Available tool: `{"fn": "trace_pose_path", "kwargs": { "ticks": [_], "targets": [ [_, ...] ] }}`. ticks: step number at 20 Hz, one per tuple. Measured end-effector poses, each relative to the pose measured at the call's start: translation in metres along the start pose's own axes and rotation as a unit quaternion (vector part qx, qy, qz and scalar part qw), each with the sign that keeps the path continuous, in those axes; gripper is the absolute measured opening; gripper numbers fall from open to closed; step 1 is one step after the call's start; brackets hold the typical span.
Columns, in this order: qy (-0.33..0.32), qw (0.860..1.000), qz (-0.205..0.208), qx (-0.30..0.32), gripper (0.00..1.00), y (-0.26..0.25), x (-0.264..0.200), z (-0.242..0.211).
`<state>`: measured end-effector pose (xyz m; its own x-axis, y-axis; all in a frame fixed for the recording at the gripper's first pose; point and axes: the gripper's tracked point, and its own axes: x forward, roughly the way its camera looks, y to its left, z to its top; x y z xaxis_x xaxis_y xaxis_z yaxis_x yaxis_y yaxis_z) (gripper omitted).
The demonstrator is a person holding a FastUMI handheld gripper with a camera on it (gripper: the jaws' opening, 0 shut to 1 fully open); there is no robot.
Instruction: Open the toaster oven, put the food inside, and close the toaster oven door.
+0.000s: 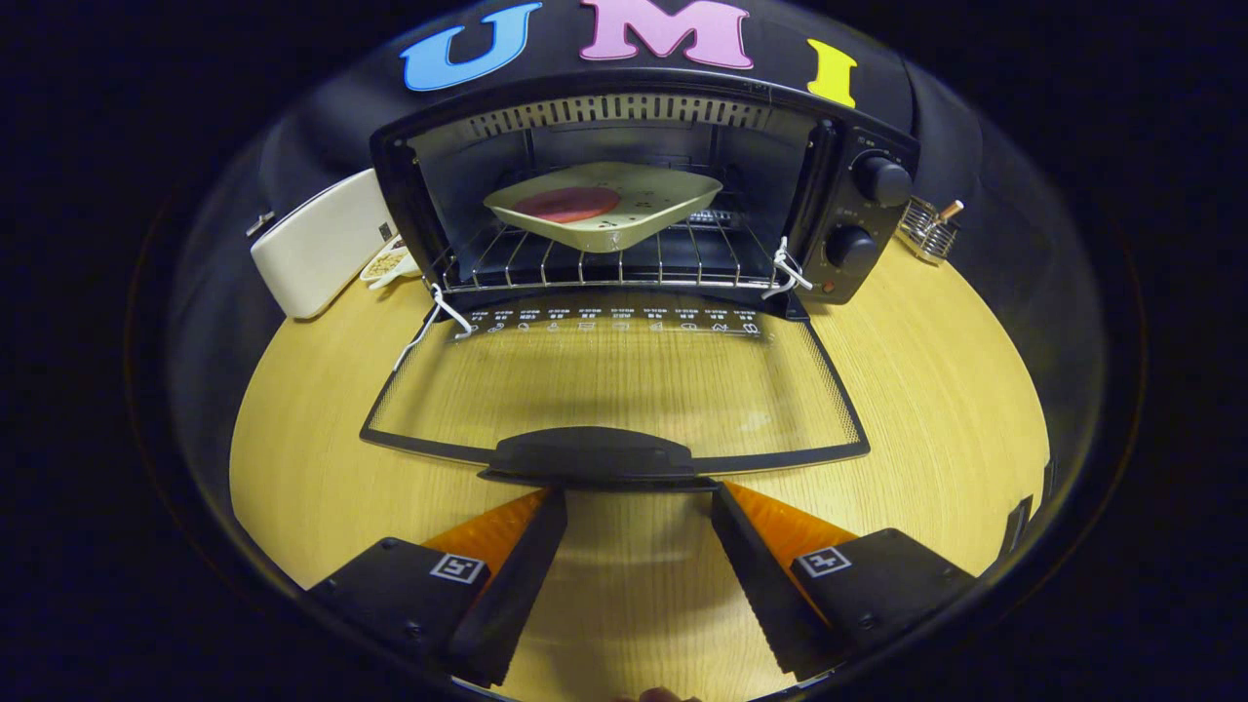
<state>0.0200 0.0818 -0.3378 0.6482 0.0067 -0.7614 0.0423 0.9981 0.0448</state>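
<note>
Toaster oven [643,195]: stands beyond the fingers on a wooden table [936,370], cavity facing the gripper. Its glass door [614,380] is fully lowered, lying flat toward the gripper just above the table surface, hinge side at the oven and free edge nearest the fingers. The dark door handle [590,454] sits on that free edge, just ahead of the fingertips and roughly centred across the gap between them.

Gripper [639,497]: fingers spread wide apart, nothing between them but bare table; neither finger presses on the handle, though the tips lie very close to its near edge and contact cannot be judged.

Inside the cavity, a wire rack [585,265] carries a pale square plate [604,210], tilted slightly, with a round reddish food piece [567,204] on its left portion. White ties [785,268] are fastened at the rack's front corners. Two round knobs [882,180] sit one above the other on the control panel at the oven's right.

To the oven's left, a cream-coloured rectangular object [322,244] rests on the table. To the oven's right, beyond the panel, a small wire holder [926,229] stands at the table's far edge.
</note>
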Motion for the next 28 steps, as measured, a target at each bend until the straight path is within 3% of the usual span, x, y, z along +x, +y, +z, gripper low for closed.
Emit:
{"fn": "trace_pose_path", "kwargs": {
  "ticks": [10,14,21,28],
  "targets": [
    [-0.030,0.999,0.017,0.010,0.99,0.002,-0.042,0.029],
    [-0.059,0.998,0.030,0.008,0.99,0.008,-0.055,0.072],
    [-0.131,0.988,0.048,0.062,1.00,0.009,-0.066,0.173],
    [-0.238,0.970,0.042,0.031,0.99,-0.024,-0.147,0.232]
  ]
}}
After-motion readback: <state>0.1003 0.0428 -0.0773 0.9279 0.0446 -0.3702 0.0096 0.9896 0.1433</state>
